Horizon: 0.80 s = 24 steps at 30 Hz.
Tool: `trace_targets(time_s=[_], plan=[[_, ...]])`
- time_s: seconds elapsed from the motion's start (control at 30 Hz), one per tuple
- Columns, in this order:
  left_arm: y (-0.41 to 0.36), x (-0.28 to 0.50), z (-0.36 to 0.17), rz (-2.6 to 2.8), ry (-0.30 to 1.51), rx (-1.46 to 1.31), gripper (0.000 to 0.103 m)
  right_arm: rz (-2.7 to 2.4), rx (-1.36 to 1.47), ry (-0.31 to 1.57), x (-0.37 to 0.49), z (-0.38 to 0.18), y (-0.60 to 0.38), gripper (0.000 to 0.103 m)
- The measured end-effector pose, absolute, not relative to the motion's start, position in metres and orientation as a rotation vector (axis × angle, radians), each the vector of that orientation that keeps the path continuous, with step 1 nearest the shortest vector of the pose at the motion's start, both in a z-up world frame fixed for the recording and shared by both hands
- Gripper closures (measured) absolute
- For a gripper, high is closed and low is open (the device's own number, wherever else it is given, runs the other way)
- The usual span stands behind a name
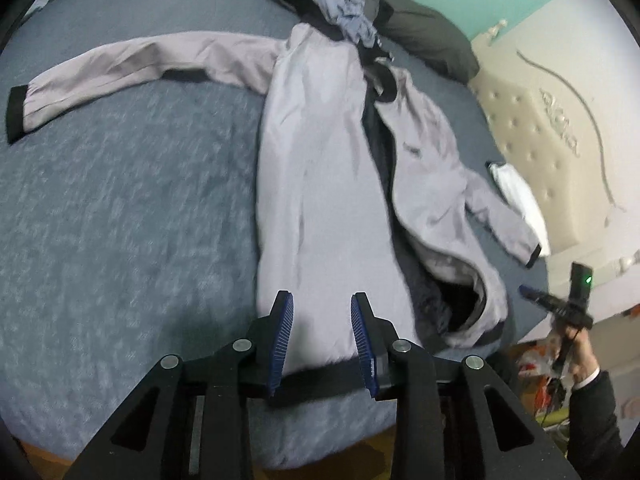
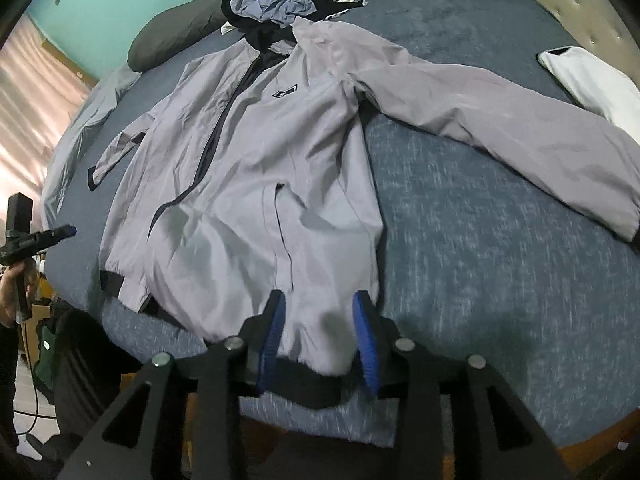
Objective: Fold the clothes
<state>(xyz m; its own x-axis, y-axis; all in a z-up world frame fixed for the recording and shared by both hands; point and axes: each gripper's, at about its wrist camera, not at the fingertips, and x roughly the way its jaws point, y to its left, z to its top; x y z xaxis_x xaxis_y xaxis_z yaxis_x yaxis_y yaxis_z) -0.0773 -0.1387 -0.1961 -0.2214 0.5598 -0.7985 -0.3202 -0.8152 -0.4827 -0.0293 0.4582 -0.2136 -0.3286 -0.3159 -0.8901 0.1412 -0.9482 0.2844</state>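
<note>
A light grey jacket (image 1: 320, 160) with black cuffs and a black hem lies front up on a blue bed (image 1: 120, 220). One sleeve (image 1: 120, 68) stretches out to the left in the left wrist view. My left gripper (image 1: 321, 300) hangs open just above the hem, with fabric lying under the gap between its blue pads. In the right wrist view the jacket (image 2: 248, 152) shows its zip and chest logo. My right gripper (image 2: 319, 300) stands open over the other hem corner, pads apart. Each gripper appears in the other's view: right gripper (image 1: 560, 304), left gripper (image 2: 40, 236).
A pile of dark and blue-grey clothes (image 2: 276, 0) sits beyond the collar, beside a dark pillow (image 1: 432, 36). A white folded item (image 2: 592, 80) lies near the cream tufted headboard (image 1: 540, 128). The bed's near edge runs just under both grippers. A pink curtain (image 2: 36, 92) hangs at left.
</note>
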Motion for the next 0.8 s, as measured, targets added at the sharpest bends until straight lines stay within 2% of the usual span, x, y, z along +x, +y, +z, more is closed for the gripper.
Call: trace_targets(time_s=[0.33,0.37,0.47,0.5,0.57,0.8], plan=[[-0.097,-0.106,-0.212,2.065,-0.408,-1.391,0.070,-2.345,1.704,0.032,-0.068,-0.248,0.433,0.061],[-0.093,-0.107,-0.217,2.059,-0.422,-1.390,0.070,-2.338,1.708,0.031,-0.069,-0.252,0.433,0.064],[-0.084,-0.112,-0.231,2.045,-0.440,-1.390,0.070,-2.313,1.725,0.058,-0.070,-0.262,0.432,0.081],[-0.083,-0.114,-0.235,2.043,-0.449,-1.391,0.070,-2.313,1.725,0.065,-0.070,-0.264,0.432,0.091],[-0.081,-0.118,-0.242,2.038,-0.474,-1.389,0.070,-2.345,1.701,0.046,-0.068,-0.262,0.438,0.098],[-0.082,-0.130,-0.250,2.064,-0.528,-1.340,0.070,-2.526,1.635,0.023,-0.066,-0.246,0.471,0.102]])
